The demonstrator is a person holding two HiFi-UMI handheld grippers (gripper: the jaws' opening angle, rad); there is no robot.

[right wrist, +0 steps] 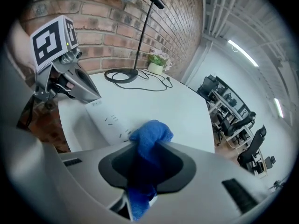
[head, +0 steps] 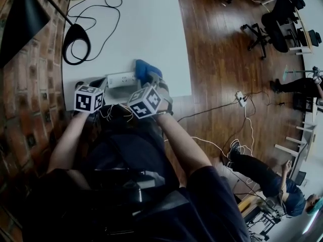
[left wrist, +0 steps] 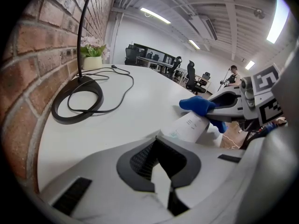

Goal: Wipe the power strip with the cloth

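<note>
Gripping the bunched blue fabric cloth (right wrist: 150, 133), the right gripper (right wrist: 148, 147) has its jaws clamped on it. The left gripper (left wrist: 158, 141) is closed, with nothing we can see between its jaws, at the left end of the white oblong plastic power strip (right wrist: 110, 122). We find the cloth resting on the strip's right end, on the white tabletop (right wrist: 154, 97). We judge wiping begun, with most of the length remaining.

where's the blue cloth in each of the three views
head view: blue cloth at centre, by the power strip's right end.
left gripper view: right of centre, at the power strip's far end.
right gripper view: low centre, between the jaws, power strip just beyond.
shared landmark: the white power strip.
</note>
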